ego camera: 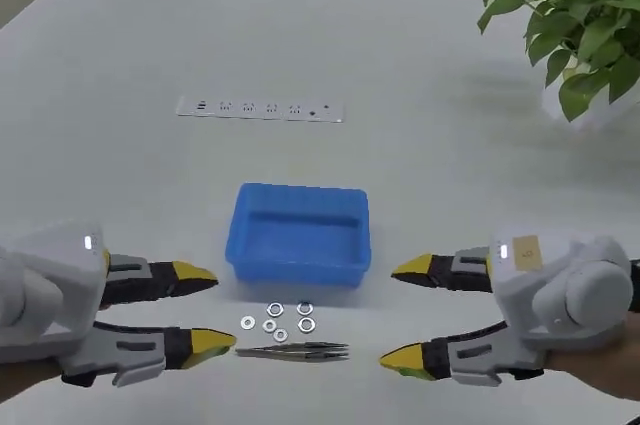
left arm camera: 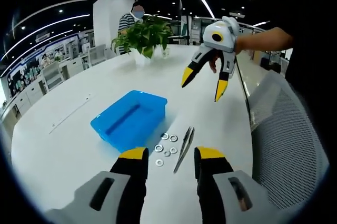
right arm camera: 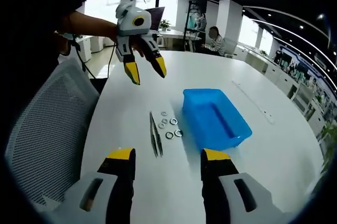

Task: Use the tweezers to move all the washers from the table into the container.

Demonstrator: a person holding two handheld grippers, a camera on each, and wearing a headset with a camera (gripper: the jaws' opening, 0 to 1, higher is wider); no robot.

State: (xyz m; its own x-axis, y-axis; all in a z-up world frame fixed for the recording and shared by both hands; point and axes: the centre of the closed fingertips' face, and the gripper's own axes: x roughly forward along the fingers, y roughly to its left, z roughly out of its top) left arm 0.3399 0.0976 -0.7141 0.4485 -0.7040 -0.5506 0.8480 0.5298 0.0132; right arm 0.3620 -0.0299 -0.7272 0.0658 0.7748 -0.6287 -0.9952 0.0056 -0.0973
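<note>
Several small silver washers [ego camera: 279, 319] lie on the white table just in front of a blue container [ego camera: 300, 233]; the same washers [left arm camera: 166, 147] [right arm camera: 169, 127] appear in both gripper views. Metal tweezers [ego camera: 293, 350] lie flat on the table nearer me than the washers, also seen as tweezers [left arm camera: 184, 148] [right arm camera: 156, 140]. My left gripper [ego camera: 210, 311] hovers at the tweezers' left end, open and empty. My right gripper [ego camera: 402, 311] hovers to their right, open and empty. The blue container [left arm camera: 129, 119] [right arm camera: 216, 118] looks empty.
A white power strip [ego camera: 259, 109] lies beyond the container. A leafy potted plant [ego camera: 580, 20] stands at the far right of the table. A mesh chair back [right arm camera: 50, 124] is beside the table. People sit in the office behind.
</note>
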